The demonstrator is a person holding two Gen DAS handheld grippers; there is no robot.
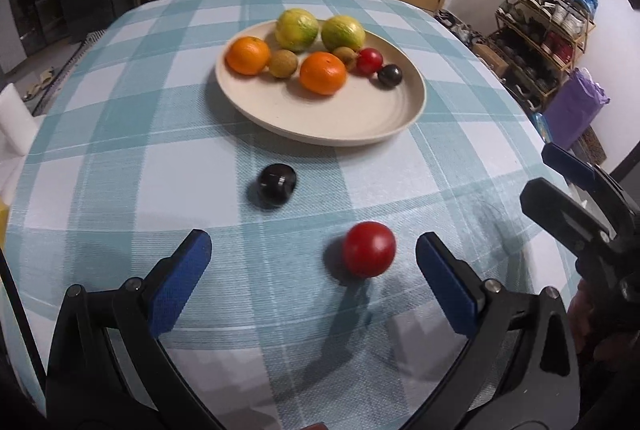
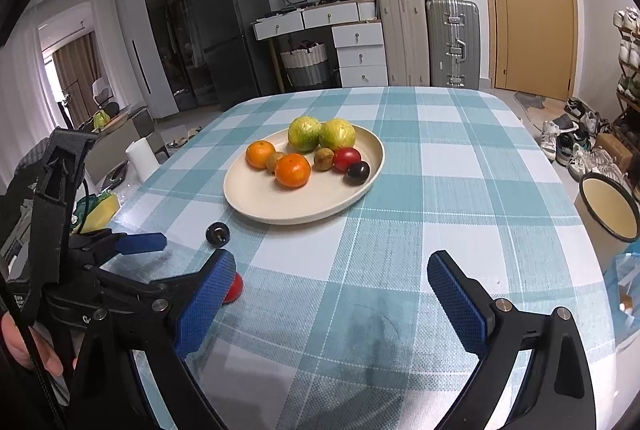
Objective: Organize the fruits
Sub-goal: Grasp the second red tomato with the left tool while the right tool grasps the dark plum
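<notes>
Fingers of the left gripper (image 1: 314, 270) stand spread wide and empty above the checked tablecloth (image 1: 120, 170), and the red fruit (image 1: 369, 249) sits between them, nearer the right-hand pad, with a gap showing on either side. Just ahead of the fingertips, a little to their left, the dark fruit (image 1: 276, 185) rests alone on the cloth. Farther ahead again lies the cream plate (image 1: 320, 118), already carrying two green-yellow fruits, two oranges, two small brown fruits, one red and one dark fruit along its far half; its near half is bare.

To the right, the right gripper (image 2: 332, 294) also hangs parted and holds nothing, over bare cloth, with the red fruit half hidden behind its left finger.

Judging by this, the step in hand is the pick of the red fruit, one of two left off the plate. The next move seems to call for centring the fingers on the fruit, lowering them to its widest part and closing gently, since a round, smooth fruit could roll away from a one-sided push.
</notes>
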